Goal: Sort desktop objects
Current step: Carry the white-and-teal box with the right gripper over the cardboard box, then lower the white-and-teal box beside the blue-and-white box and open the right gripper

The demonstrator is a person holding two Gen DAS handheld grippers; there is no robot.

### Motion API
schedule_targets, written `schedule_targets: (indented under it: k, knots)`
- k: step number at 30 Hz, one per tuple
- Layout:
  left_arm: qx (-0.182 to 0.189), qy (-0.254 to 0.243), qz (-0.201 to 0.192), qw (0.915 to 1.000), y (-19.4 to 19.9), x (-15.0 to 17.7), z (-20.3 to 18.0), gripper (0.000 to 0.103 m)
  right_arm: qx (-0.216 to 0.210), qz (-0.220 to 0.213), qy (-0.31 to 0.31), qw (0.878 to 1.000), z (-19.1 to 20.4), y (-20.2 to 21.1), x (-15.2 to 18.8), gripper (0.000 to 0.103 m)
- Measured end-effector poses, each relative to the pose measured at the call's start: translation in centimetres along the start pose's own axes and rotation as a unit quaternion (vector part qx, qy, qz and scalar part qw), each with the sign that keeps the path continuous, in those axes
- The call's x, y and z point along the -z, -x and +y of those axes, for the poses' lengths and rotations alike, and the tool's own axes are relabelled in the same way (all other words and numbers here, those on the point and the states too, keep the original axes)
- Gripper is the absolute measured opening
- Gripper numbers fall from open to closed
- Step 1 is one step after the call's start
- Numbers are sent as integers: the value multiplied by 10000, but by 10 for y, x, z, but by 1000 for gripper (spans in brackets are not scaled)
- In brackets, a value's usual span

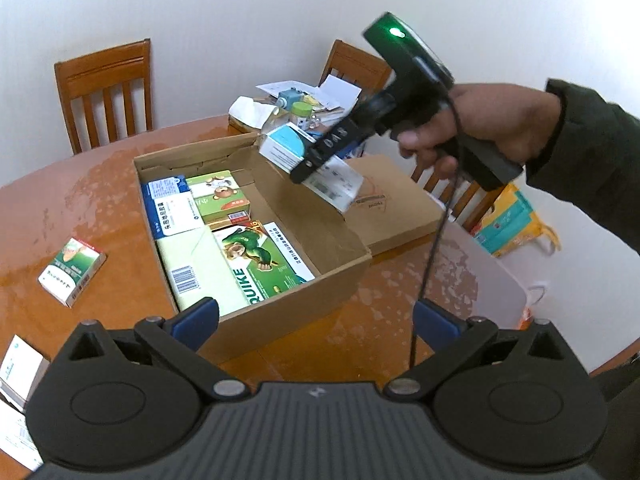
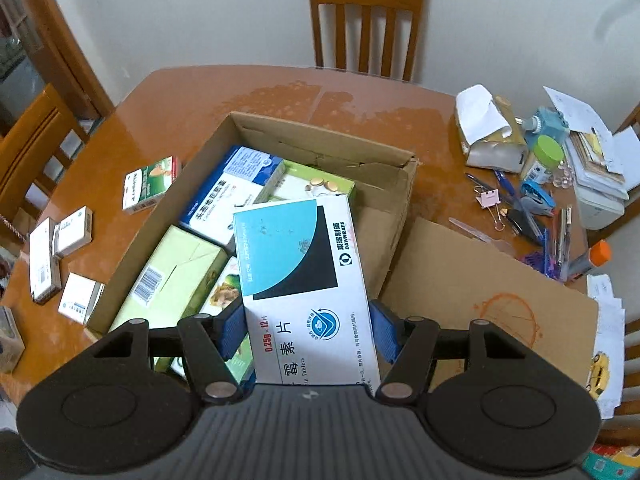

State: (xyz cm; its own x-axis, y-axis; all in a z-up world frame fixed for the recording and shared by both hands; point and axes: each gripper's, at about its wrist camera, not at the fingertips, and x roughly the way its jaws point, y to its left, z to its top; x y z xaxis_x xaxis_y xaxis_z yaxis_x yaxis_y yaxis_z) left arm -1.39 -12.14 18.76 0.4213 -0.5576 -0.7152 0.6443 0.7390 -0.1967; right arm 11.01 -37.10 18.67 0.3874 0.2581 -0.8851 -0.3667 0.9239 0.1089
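Observation:
An open cardboard box (image 1: 320, 280) (image 2: 280, 132) on the wooden table holds several medicine boxes. My right gripper (image 2: 308, 332) (image 1: 316, 160) is shut on a white and teal medicine box (image 2: 304, 280) (image 1: 286, 146) and holds it above the cardboard box's right side. My left gripper (image 1: 316, 320) is open and empty, low in front of the cardboard box's near wall. A green and white medicine box (image 1: 72, 270) (image 2: 150, 184) lies on the table left of the cardboard box. More white medicine boxes (image 2: 60, 256) (image 1: 18, 372) lie further left.
The cardboard lid (image 2: 480, 292) (image 1: 392, 204) lies flat right of the box. A tissue pack (image 2: 488, 136), a green-capped jar (image 2: 546, 158), pens, clips and papers clutter the far right. Wooden chairs (image 2: 366, 20) (image 1: 106, 92) stand around the table.

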Motion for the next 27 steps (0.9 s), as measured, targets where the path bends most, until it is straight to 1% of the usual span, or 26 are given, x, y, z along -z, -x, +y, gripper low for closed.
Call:
schedule_targets:
  k: [5, 8, 10, 13, 16, 19, 21, 27]
  knots:
    - [-133, 98, -32, 9999, -1, -3, -9, 103, -50, -15, -286, 9996, -2, -25, -10, 68]
    - [-228, 172, -33, 9996, 1, -1, -10, 103, -49, 49, -382, 9992, 5, -46, -24, 68]
    - [-283, 230, -52, 9993, 3, 1, -9, 103, 29, 59, -404, 9992, 11, -60, -36, 67]
    - [-380, 311, -82, 9988, 8, 5, -6, 103, 279, 85, -318, 9991, 21, -83, -51, 67]
    - [-467, 406, -118, 9980, 14, 7, -1, 103, 353, 171, -437, 9983, 24, -104, -57, 67]
    - [-529, 515, -136, 9972, 18, 10, 5, 103, 573, 160, -526, 9968, 26, -117, -61, 67]
    - [-555, 571, -141, 9967, 19, 11, 9, 103, 637, 161, -596, 9961, 28, -124, -62, 67]
    - [-503, 539, -121, 9972, 19, 9, 12, 103, 363, 246, -873, 9952, 36, -140, -60, 67]
